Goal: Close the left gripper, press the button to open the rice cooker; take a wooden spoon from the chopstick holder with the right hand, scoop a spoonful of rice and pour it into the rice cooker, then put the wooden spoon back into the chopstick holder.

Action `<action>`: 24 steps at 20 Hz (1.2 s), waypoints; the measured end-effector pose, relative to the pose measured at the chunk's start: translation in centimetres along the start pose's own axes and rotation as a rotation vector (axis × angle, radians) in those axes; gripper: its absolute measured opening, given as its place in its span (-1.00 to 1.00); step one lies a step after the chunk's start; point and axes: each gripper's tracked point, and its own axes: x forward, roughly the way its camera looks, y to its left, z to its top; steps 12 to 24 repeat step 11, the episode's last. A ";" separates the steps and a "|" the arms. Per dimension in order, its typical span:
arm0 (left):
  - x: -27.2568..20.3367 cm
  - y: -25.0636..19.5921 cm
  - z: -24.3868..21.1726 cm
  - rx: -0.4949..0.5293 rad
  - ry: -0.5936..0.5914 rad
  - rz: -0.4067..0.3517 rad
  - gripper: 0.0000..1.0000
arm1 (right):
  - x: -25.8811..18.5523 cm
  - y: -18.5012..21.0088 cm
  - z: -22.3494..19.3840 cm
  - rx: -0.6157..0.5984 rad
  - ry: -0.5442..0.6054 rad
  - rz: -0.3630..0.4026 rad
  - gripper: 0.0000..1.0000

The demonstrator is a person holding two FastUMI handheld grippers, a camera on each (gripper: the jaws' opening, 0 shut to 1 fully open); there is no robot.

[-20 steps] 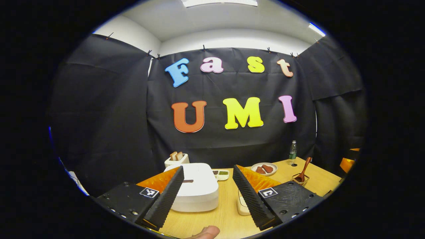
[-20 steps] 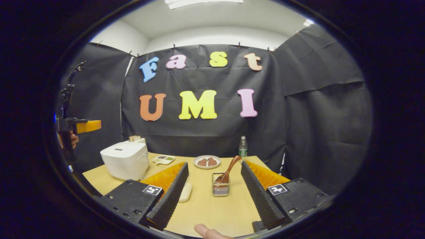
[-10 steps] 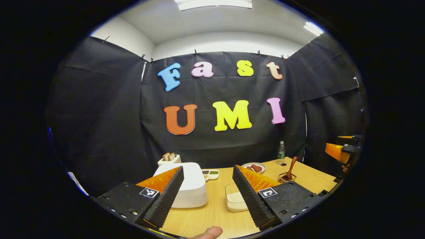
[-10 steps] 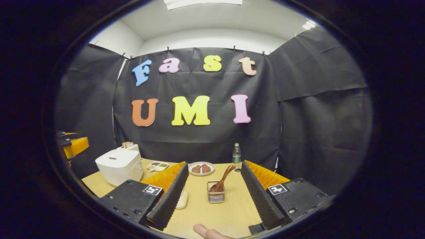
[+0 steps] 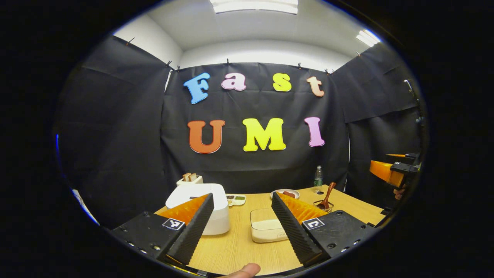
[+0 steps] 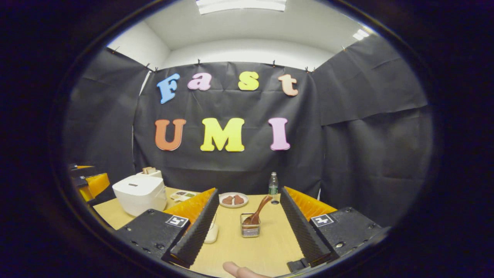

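The white rice cooker (image 5: 193,192) stands lid down at the table's left, partly behind my left gripper's (image 5: 242,195) near finger. That gripper is open and held back from the cooker, touching nothing. A white box of rice (image 5: 265,230) lies between its fingers, farther off. The wooden spoon (image 6: 261,205) leans in the wire chopstick holder (image 6: 250,230), straight ahead of my open right gripper (image 6: 249,190) and well beyond its tips. The rice cooker (image 6: 139,193) is far left there. The other gripper (image 5: 389,173) hangs at the right edge.
On the wooden table (image 6: 251,251) a plate of brown food (image 6: 234,200), a water bottle (image 6: 273,183), a small divided dish (image 6: 182,195) and a toaster with bread (image 6: 149,171) stand along the back. Black cloth walls close three sides. A thumb tip (image 5: 243,270) shows at the bottom.
My left gripper has drawn back from the rice cooker, which looks smaller now, and the rice box has come into view. The right gripper has also backed off slightly from the holder.
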 end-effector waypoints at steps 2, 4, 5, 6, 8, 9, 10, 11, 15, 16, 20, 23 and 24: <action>0.1 0.3 0.1 0.008 0.002 0.009 0.90 | -0.1 0.3 0.2 0.000 -0.009 0.006 1.00; 0.1 0.5 0.3 0.011 -0.003 0.014 0.91 | 0.0 0.1 0.5 0.007 -0.017 0.004 1.00; 0.0 0.5 0.5 0.011 -0.005 0.011 0.90 | 0.1 -0.2 0.3 0.009 -0.013 -0.002 1.00; -0.2 0.4 0.6 0.009 -0.009 0.007 0.91 | 0.1 -0.4 0.3 0.013 -0.013 -0.008 1.00; -0.5 0.3 0.7 0.004 -0.015 -0.001 0.91 | 0.3 -2.0 0.7 0.027 -0.017 -0.024 1.00; -0.7 0.3 0.6 0.006 -0.016 -0.006 0.91 | 0.3 -2.2 0.7 0.031 -0.016 -0.027 0.92; -0.8 0.3 0.7 0.009 -0.019 -0.008 0.90 | 0.2 -2.2 0.7 0.033 -0.016 -0.026 0.92; -0.8 0.3 0.8 0.011 -0.025 -0.006 0.91 | 0.0 -2.1 0.7 0.032 -0.018 -0.021 0.92; -0.8 0.3 0.8 0.011 -0.025 -0.006 0.91 | 0.0 -2.1 0.7 0.032 -0.018 -0.021 0.92; -0.8 0.3 0.8 0.011 -0.025 -0.006 0.91 | 0.0 -2.1 0.7 0.032 -0.018 -0.021 0.92; -0.8 0.3 0.8 0.011 -0.025 -0.006 0.91 | 0.0 -2.1 0.7 0.032 -0.018 -0.021 0.92; -0.8 0.3 0.8 0.011 -0.025 -0.006 0.91 | 0.0 -2.1 0.7 0.032 -0.018 -0.021 0.92; -0.8 0.3 0.8 0.011 -0.025 -0.006 0.91 | 0.0 -2.1 0.7 0.032 -0.018 -0.021 0.92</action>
